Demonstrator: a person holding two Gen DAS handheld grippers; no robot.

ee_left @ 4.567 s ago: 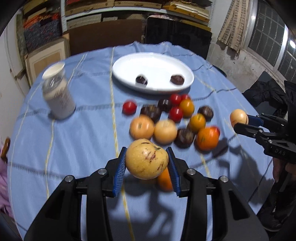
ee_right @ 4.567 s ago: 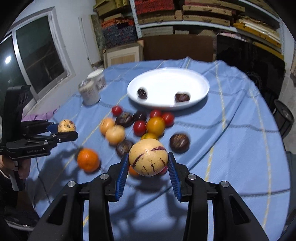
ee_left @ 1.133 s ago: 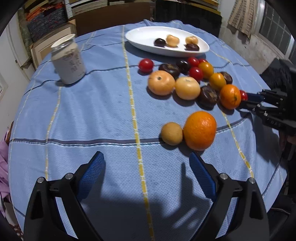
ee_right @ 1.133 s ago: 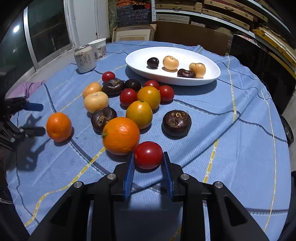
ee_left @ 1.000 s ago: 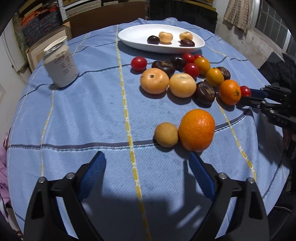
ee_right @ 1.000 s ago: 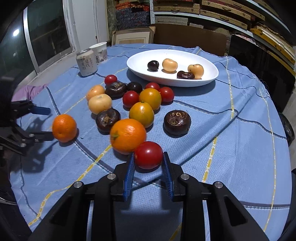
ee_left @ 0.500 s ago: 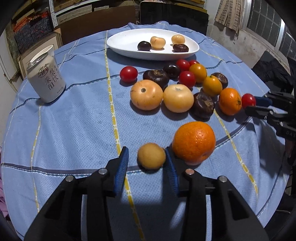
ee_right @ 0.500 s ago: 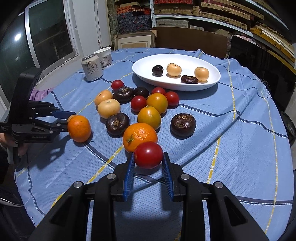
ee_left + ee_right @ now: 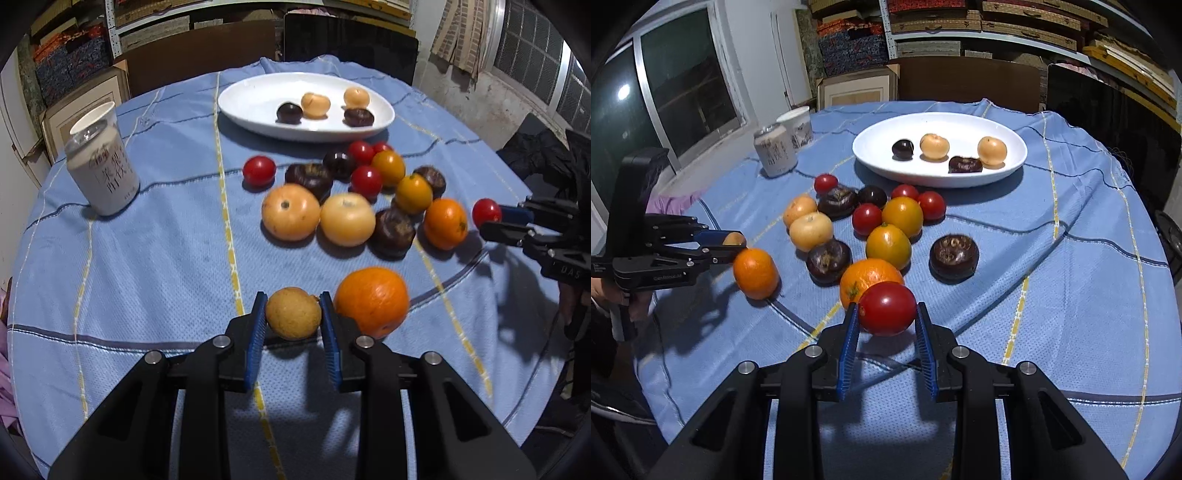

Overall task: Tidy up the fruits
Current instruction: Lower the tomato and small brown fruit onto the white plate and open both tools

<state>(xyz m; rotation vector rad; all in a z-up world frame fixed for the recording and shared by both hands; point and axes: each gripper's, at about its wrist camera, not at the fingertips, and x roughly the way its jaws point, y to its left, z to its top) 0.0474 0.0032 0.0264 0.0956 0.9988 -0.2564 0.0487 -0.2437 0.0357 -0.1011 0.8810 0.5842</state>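
Yellow fruit (image 9: 293, 313) clamped in left gripper (image 9: 293, 319), tomato (image 9: 887, 308) in right gripper (image 9: 887, 325).

The right gripper (image 9: 491, 221) body reads "DAS"; the can (image 9: 103, 173) bears Chinese characters.

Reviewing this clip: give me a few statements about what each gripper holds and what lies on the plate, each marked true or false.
1. The left gripper is clamped on a small yellow-brown fruit. True.
2. The right gripper grips an orange. False: it grips a red tomato; the large orange sits on the cloth just behind it.
3. The white plate holds four pieces of fruit. True: two dark, two pale orange.
4. The can lies on its side. False: it stands upright, apart from the fruit.
5. The white plate is bare. False, as statement 3 shows.
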